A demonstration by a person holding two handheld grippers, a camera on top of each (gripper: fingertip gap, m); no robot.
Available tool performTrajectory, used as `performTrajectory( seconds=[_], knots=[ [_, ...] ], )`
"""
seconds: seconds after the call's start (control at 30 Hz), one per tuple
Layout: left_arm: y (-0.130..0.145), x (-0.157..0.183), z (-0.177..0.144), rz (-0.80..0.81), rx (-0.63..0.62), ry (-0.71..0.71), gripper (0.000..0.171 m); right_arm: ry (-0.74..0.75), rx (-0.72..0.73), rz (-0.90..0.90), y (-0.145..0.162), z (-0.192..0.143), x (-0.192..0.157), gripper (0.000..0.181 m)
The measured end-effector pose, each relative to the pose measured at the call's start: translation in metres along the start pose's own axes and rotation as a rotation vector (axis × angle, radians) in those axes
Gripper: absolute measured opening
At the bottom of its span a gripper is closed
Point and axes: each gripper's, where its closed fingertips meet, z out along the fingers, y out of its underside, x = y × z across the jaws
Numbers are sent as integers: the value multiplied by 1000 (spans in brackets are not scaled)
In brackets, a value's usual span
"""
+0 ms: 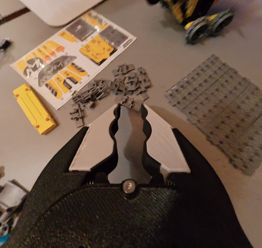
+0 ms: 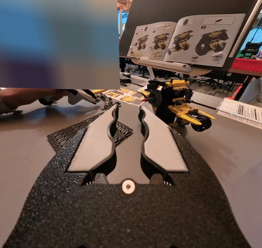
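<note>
My left gripper (image 1: 130, 105) is shut on a small grey track link (image 1: 128, 103), held at its fingertips just above the grey table, at the near edge of a loose pile of grey links (image 1: 127, 80). It also shows in the right wrist view (image 2: 90, 97), held by a hand, with its tips at the pile. A flat mat of joined links (image 1: 219, 113) lies to its right. My right gripper (image 2: 128, 107) is open and empty, low over the table, with the same mat (image 2: 90, 129) under its left finger. A yellow and black wheeled model (image 2: 174, 103) stands just beyond its right finger.
A sticker sheet (image 1: 70, 56) lies behind the pile, with a yellow panel (image 1: 34, 109) at its left. The model (image 1: 191, 7) is at the far right. An open instruction booklet (image 2: 184, 39) rests on a stand behind it. A printed sheet (image 2: 243, 113) lies at the right. Across from one pair of fingers to the other is roughly 25 cm.
</note>
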Motion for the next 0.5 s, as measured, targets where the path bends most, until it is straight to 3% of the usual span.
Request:
performTrajectory(
  seconds=[0.17, 0.23, 0.3, 0.4, 0.5],
  knots=[
    [-55, 92, -52, 141, 355, 345, 27, -11, 11, 44, -4, -2, -6, 22],
    [-67, 127, -74, 263, 471, 411, 27, -124, -7, 182, -7, 1, -26, 15],
    [-73, 159, -91, 332, 560, 480, 27, -296, -27, 387, -11, 5, -53, 20],
    [-78, 192, -107, 311, 631, 590, 27, -536, -34, 641, -22, 4, -82, 39],
    [-81, 207, -117, 261, 676, 672, 27, -679, 14, 820, -32, 1, -90, 40]
  ],
)
